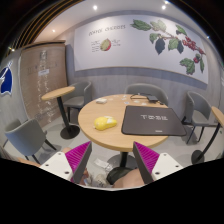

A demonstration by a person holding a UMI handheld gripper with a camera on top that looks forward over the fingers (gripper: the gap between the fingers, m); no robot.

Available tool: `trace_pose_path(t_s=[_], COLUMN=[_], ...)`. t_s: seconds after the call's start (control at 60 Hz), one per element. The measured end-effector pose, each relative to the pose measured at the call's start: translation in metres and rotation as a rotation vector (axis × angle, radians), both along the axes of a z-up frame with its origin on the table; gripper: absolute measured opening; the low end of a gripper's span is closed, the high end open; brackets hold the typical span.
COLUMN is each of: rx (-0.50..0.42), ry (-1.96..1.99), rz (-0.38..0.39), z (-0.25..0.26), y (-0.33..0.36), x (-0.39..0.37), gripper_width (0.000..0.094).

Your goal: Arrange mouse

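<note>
Round pale-wood surface (135, 103): small yellow mouse (105, 123), dark grey rectangular mat (149, 121) beside it. Gripper (110, 160) spread, empty, well short. Risk: nudging mouse off on approach.

Round wooden table (100, 108), grey chairs (27, 137), leaf-mural wall (150, 45).

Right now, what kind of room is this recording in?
Probably an office lounge or meeting corner: a round wooden table with grey chairs around it and a large plant mural on the wall. The gripper is open, holding nothing.
</note>
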State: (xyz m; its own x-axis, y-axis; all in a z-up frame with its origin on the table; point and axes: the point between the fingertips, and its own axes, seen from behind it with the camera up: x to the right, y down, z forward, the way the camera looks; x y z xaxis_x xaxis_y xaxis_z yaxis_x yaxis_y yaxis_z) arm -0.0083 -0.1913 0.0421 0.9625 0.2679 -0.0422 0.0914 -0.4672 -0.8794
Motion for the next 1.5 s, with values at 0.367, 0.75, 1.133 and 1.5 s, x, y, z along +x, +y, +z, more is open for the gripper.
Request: trace_pose_path(t_s=[0.367,0.75,1.133,1.5], rx=[-0.045,-0.039,0.144,0.152], ry=[0.06,-0.067,0.008,-0.077], rz=[0.093,0.001,0.104,-0.253], z=[-0.043,-0.06,0.027,0.047], y=[0.084,0.182,0.182,0.243], x=[-0.094,-0.118,-0.123,0.108], gripper_width=[0.0857,0.0827,0.0364,0.0361])
